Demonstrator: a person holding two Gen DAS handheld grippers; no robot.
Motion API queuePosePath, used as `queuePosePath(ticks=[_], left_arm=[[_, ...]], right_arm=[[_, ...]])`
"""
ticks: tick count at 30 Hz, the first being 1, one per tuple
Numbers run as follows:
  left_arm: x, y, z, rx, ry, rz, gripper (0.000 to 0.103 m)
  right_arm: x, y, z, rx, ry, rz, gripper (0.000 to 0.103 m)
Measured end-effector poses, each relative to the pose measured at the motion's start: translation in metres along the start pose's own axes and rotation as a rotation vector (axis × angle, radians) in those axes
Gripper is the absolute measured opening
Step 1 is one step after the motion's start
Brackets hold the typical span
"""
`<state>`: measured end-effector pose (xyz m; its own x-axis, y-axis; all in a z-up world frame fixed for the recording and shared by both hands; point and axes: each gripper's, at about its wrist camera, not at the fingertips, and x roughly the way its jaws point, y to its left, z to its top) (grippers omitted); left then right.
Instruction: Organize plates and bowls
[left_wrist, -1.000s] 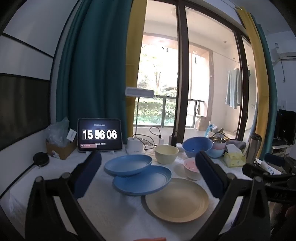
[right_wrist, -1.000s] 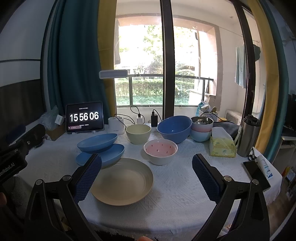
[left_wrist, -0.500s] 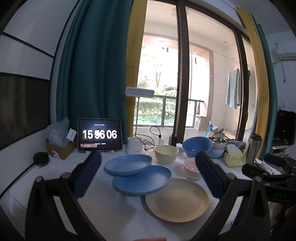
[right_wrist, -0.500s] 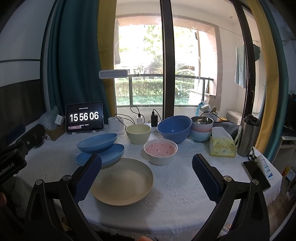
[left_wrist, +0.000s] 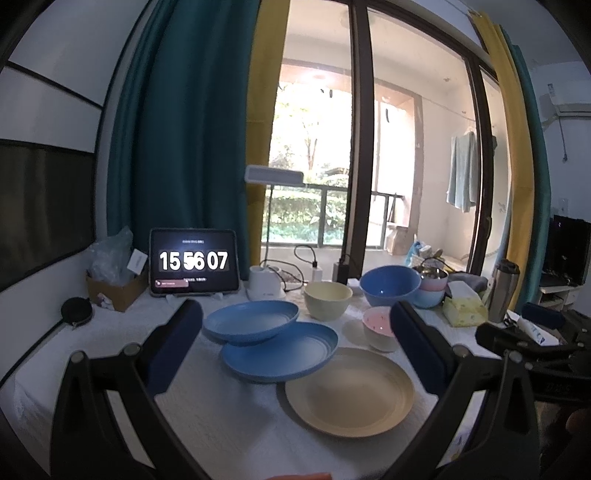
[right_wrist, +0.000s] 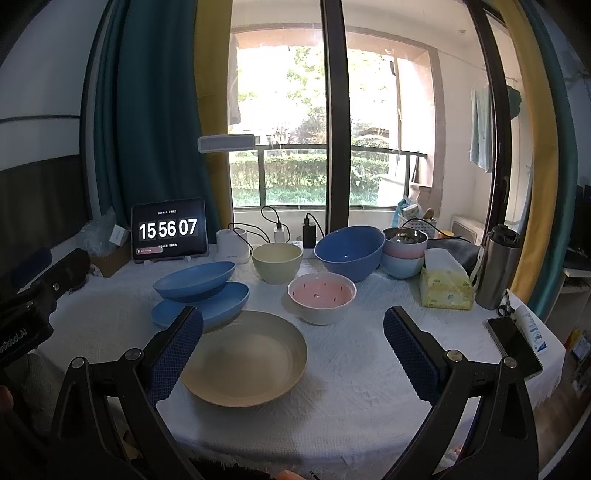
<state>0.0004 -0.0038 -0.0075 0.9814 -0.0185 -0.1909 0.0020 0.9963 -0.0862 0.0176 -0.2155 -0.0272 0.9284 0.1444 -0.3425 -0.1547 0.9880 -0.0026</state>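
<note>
My jaws on the left gripper (left_wrist: 295, 339) and right gripper (right_wrist: 293, 343) gape empty above the table (right_wrist: 369, 369); nothing sorted yet: blue plates (right_wrist: 199, 291), beige plate (right_wrist: 245, 360), bowls (right_wrist: 321, 297) lie scattered.

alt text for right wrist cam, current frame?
Open right gripper hovers, holding nothing, above a white-clothed table, with a beige plate nearest. Behind the plate: two overlapping blue plates, a pink-lined bowl, a yellow bowl and a large blue bowl. A tablet clock reads 15 56 07.
</note>
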Motion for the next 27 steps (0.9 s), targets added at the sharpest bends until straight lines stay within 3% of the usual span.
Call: queuePosePath(ticks=[6, 22, 27], left_arm=[[0.019, 0.000, -0.013, 0.003, 0.043, -0.001, 0.102], [0.096, 0.001, -0.063, -0.024, 0.349, -0.014, 0.102], [0.119, -0.001, -0.075, -0.026, 0.418, -0.014, 0.101]], right_arm=[[0.012, 0.001, -0.003, -0.009, 0.024, 0.002, 0.101], [0.089, 0.002, -0.023, 0.007, 0.207, 0.040, 0.101], [0.112, -0.003, -0.032, 0.026, 0.264, 0.045, 0.095]])
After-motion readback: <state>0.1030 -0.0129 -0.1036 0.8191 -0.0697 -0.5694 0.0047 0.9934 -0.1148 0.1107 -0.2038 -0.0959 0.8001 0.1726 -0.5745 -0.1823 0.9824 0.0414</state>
